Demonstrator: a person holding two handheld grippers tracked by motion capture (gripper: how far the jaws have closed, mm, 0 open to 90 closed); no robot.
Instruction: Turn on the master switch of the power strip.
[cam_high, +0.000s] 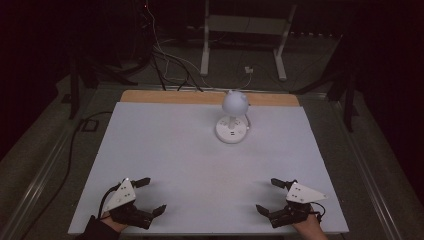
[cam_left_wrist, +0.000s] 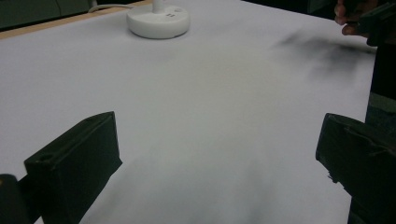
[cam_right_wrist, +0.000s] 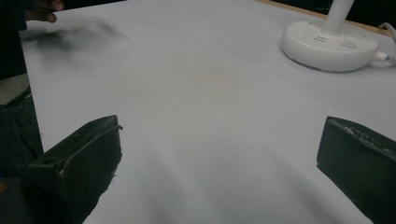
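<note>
Both grippers rest at the near edge of the table (cam_high: 165, 150), the left gripper (cam_high: 150, 196) at 7 o'clock and the right gripper (cam_high: 270, 196) at 5 o'clock, each with jaws spread wide and nothing between them. The white desk lamp (cam_high: 233, 120) stands upright near the far edge at about 12 o'clock, well apart from both grippers; its cord (cam_high: 248, 71) trails off the back. Risk, as a judgement: the lamp looks top-heavy on its thin neck, so a high contact on the round head could tip it. A snagged cord could drag the round base (cam_right_wrist: 329, 44) sideways. Approach low, toward the base.
</note>
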